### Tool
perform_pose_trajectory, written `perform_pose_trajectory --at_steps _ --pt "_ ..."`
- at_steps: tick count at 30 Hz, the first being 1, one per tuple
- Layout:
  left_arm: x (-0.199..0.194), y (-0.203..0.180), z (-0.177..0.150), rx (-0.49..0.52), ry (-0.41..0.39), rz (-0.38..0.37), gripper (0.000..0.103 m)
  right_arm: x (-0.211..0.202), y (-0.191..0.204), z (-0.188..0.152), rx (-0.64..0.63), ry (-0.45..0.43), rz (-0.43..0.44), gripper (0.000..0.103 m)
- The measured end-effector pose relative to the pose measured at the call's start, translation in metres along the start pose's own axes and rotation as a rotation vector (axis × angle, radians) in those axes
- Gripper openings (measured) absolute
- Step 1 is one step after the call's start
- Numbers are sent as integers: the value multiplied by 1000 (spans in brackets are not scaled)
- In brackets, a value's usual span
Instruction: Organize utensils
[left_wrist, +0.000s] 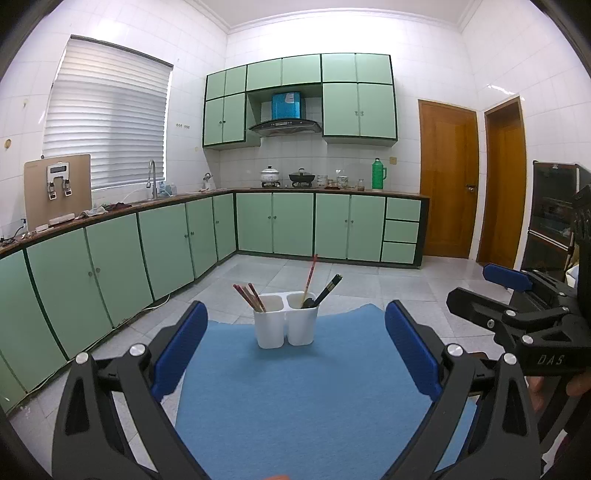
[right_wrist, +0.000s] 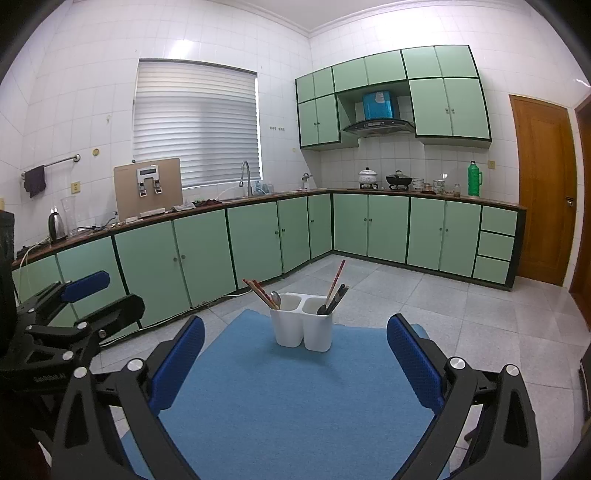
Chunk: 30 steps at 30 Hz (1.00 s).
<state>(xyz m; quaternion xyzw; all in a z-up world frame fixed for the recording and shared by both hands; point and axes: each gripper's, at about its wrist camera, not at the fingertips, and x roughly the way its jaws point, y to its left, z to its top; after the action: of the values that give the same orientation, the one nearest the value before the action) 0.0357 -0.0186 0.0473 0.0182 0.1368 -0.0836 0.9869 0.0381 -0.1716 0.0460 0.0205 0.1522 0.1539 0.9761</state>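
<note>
Left gripper (left_wrist: 295, 343) and right gripper (right_wrist: 295, 354): fingers wide open, empty, near edge of blue mat (left_wrist: 295, 398). Utensil holder (left_wrist: 286, 319) stands at far mat edge, chopsticks (left_wrist: 251, 295) leaning out. Risk: light holder tips if leaning sticks are snagged.

A: What blocks the blue felt-like mat (left_wrist: 295, 387)?
B: Only the white plastic two-cup holder (right_wrist: 303, 325) at its far edge, sticks leaning out; the near mat lies bare.
</note>
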Motion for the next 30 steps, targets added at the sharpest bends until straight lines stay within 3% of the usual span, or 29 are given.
perform_pose_trajectory --at_steps 30 --pt "-6 2 1 -2 -4 2 94 -1 -3 0 -1 2 -2 97"
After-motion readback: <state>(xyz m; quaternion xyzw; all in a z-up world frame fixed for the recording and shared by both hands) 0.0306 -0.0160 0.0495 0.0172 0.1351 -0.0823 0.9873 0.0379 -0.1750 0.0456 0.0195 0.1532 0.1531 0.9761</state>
